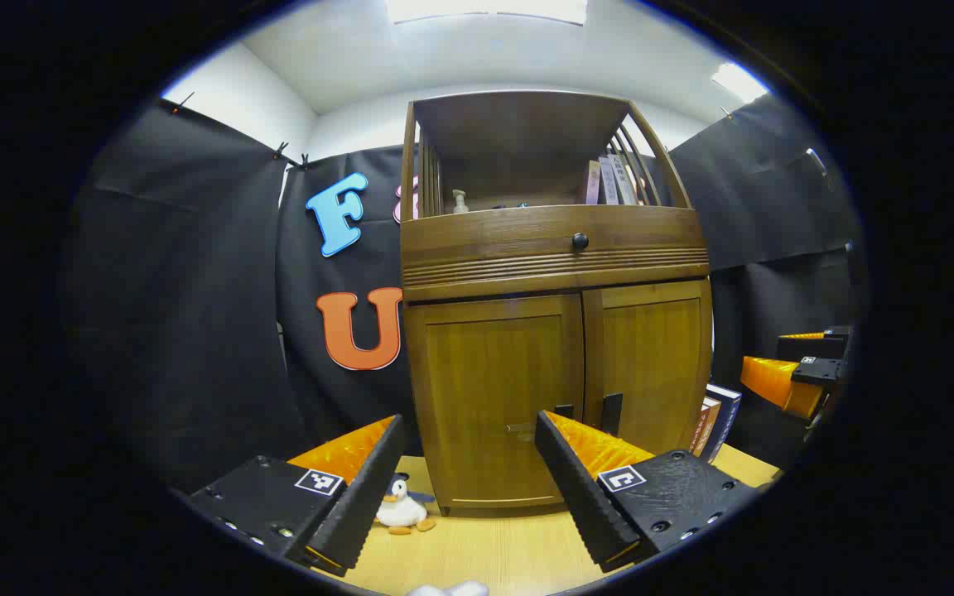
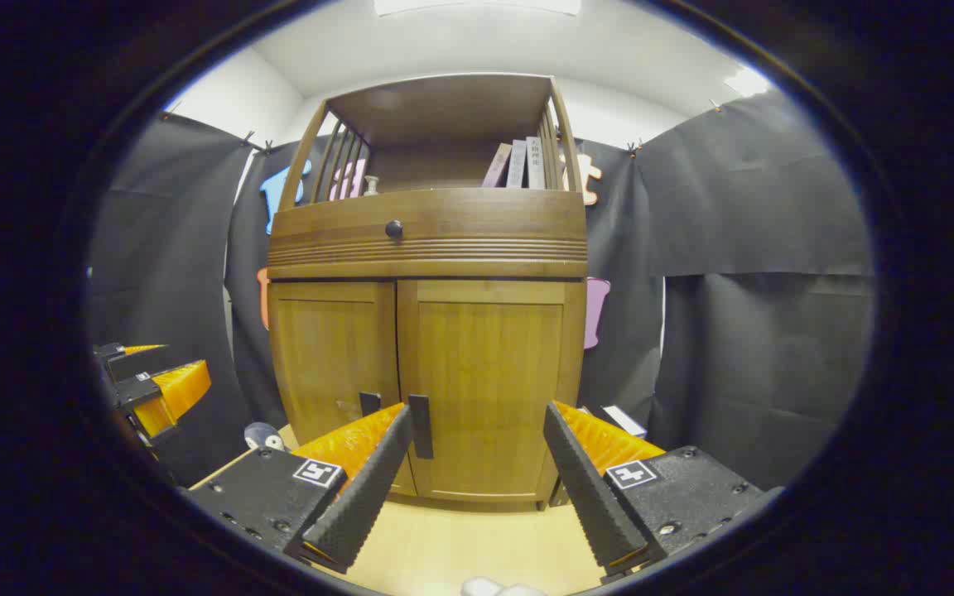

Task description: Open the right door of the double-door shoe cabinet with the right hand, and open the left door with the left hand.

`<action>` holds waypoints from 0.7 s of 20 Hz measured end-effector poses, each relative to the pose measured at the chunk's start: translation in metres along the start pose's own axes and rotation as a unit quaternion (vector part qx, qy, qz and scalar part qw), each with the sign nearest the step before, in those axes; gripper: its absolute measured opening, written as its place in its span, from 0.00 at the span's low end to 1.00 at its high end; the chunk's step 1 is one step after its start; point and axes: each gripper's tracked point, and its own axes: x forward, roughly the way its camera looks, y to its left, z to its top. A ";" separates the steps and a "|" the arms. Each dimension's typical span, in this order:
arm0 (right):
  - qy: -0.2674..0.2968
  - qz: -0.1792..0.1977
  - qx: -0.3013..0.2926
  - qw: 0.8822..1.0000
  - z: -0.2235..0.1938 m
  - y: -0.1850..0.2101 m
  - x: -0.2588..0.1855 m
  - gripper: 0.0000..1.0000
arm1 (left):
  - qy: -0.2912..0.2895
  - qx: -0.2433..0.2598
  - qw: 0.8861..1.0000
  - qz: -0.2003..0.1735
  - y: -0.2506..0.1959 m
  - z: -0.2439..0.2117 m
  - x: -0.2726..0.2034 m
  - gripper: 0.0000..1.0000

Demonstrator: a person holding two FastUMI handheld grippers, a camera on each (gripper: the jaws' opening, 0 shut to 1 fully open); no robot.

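Both your tools are spread wide and hold nothing. Ahead of your left tool [image 1: 469, 430] stands the shoe cabinet [image 1: 556, 248] on the worktop [image 1: 493, 555], its left door [image 1: 498, 397] closed. Your right tool [image 2: 477, 418] faces the closed right door [image 2: 489, 385], its handle [image 2: 421, 426] beside the tool's left finger.

1 cabinet [image 2: 427, 348]; 2 doors [image 2: 489, 389]; 1 knob [image 2: 394, 228]; 1 toy duck [image 1: 401, 507]
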 end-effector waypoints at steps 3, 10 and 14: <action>0.001 0.002 -0.002 1.000 0.001 0.004 -0.001 1.00 | 0.005 -0.008 1.000 -0.004 -0.003 -0.003 0.002 0.96; 0.000 0.001 -0.005 1.000 0.004 0.005 -0.001 1.00 | -0.004 -0.007 1.000 -0.004 -0.001 0.006 0.004 0.96; -0.002 -0.011 -0.004 1.000 0.004 0.004 -0.003 1.00 | -0.006 0.002 1.000 0.000 0.009 0.007 0.002 0.96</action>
